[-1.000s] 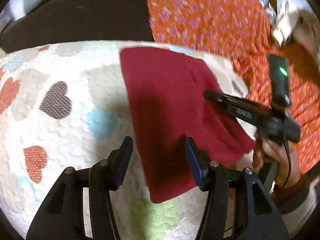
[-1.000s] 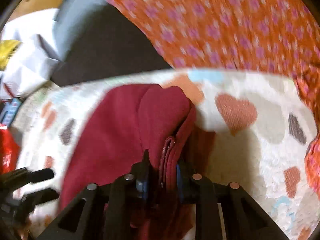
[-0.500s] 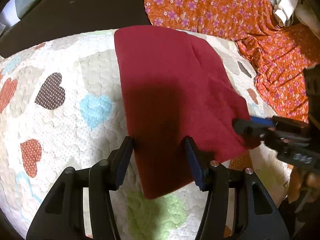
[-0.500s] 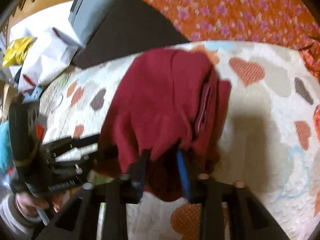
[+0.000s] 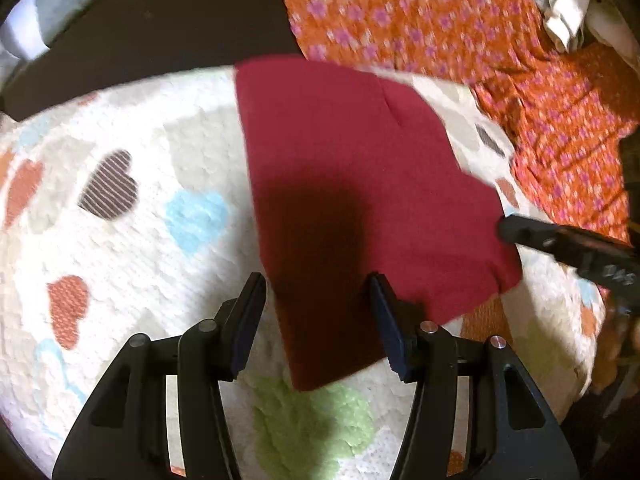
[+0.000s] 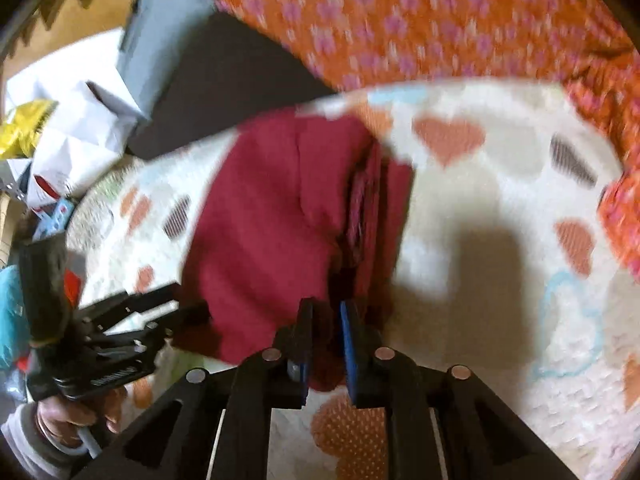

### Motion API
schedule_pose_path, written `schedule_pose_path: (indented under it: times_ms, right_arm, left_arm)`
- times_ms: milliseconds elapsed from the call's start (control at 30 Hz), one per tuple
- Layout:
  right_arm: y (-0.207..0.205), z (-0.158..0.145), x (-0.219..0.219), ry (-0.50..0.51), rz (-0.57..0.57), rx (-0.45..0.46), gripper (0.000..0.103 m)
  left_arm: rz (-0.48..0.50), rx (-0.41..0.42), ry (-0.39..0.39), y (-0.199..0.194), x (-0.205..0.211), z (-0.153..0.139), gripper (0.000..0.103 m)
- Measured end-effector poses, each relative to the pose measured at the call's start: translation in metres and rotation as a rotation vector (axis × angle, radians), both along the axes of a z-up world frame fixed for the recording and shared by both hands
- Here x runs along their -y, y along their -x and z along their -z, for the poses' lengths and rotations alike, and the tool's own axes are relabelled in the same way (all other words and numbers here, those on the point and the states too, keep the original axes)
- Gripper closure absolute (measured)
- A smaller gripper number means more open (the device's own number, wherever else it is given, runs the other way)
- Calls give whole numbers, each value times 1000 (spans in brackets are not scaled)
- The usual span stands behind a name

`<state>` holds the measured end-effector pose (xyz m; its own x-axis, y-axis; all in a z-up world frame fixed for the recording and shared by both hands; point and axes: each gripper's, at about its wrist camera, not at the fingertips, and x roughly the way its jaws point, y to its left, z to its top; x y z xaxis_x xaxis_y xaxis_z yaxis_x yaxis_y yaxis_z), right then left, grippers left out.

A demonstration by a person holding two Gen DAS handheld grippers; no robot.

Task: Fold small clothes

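A dark red folded garment lies on a white quilt with coloured hearts. My left gripper is open and hovers over the garment's near edge, one finger on each side of it. My right gripper has its jaws nearly closed on the garment's near edge; red cloth fills the narrow gap. In the left wrist view the right gripper reaches in from the right to the garment's right corner. In the right wrist view the left gripper sits at the garment's left side.
An orange flowered cloth lies beyond the quilt to the far right. A black surface lies at the far left. White bags and paper and a grey box are piled beyond the quilt's left side.
The right gripper has drawn the garment's corner back toward the near right edge of the quilt. The garment now lies flatter. The left gripper has stayed open over the near edge.
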<state>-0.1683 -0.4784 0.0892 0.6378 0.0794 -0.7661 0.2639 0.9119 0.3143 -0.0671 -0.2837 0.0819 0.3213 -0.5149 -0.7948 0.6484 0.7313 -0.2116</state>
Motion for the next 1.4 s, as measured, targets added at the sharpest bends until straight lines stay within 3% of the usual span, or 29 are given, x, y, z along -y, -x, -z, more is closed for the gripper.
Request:
schedule_pose_path:
  times_ms: [100, 233, 433, 567, 700, 867, 1033, 1167, 1233, 1300, 1367, 1400]
  right_arm:
    - [-10, -15, -10, 28, -27, 77, 90]
    - [-44, -5, -13, 102, -35, 52, 90]
    - [-102, 33, 18, 74, 7, -12, 94]
    - [-116, 35, 28, 87, 29, -4, 95]
    - [-109, 26, 25, 88, 5, -10, 94]
    - [-63, 4, 12, 115, 13, 1, 90]
    - [-47, 39, 10, 99, 28, -72, 72]
    - [-28, 19, 24, -13, 60, -2, 69]
    - [-18, 10, 23, -12, 55, 25, 50]
    - [-6, 7, 25, -36, 55, 56, 38]
    - [-2, 13, 27, -73, 57, 65, 35]
    - [-1, 18, 30, -95, 61, 66, 35]
  left_arm:
    - [-40, 36, 16, -4, -3, -5, 50]
    - [-50, 25, 9, -10, -2, 3, 50]
    - [-23, 24, -3, -11, 6, 9, 48]
    - [-19, 17, -5, -13, 9, 13, 43]
    - [-23, 4, -8, -13, 9, 14, 42]
    - [-32, 0, -4, -13, 6, 14, 42]
    - [-24, -40, 2, -13, 7, 21, 42]
    - [-22, -85, 40, -15, 0, 14, 42]
    - [-30, -100, 73, -19, -4, 10, 42]
    - [-52, -132, 103, -25, -5, 10, 42]
    - [-75, -189, 139, -34, -8, 14, 42]
    - [-86, -222, 162, -38, -10, 16, 36]
